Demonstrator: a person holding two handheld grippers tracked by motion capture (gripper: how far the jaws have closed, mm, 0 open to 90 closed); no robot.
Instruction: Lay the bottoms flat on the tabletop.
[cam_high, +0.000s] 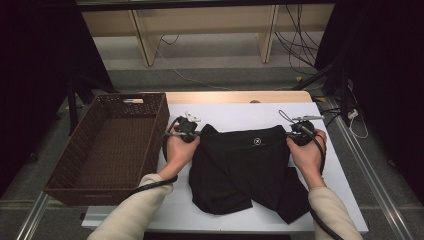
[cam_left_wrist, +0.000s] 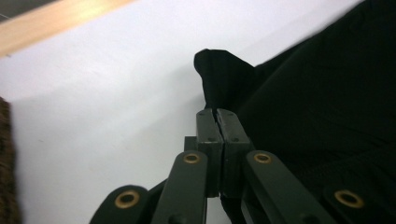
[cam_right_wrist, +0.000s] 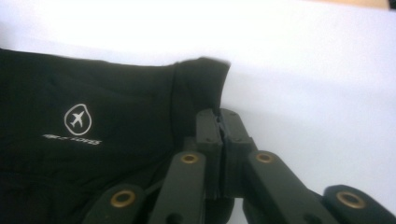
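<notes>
You have both hand-held grippers clamped on the waistband corners of the black shorts: the left hand-held gripper has its jaws pressed together on the corner nearest the wicker basket, and the right hand-held gripper is pinched tight on the opposite corner, just beside the small white logo. The shorts lie spread on the white tabletop, waistband toward the far edge, the legs rumpled toward you. The bites look shallow in both gripper views, with only a fold of the hem between the pads, so I judge that the fabric may slide out of one side if you lift quickly or pull the corners apart too hard. If one corner drops, the shorts will swing and bunch. The left corner sits close to the basket wall, so a lift with too little height could drag the hanging legs over the rim or snag them on the weave.
</notes>
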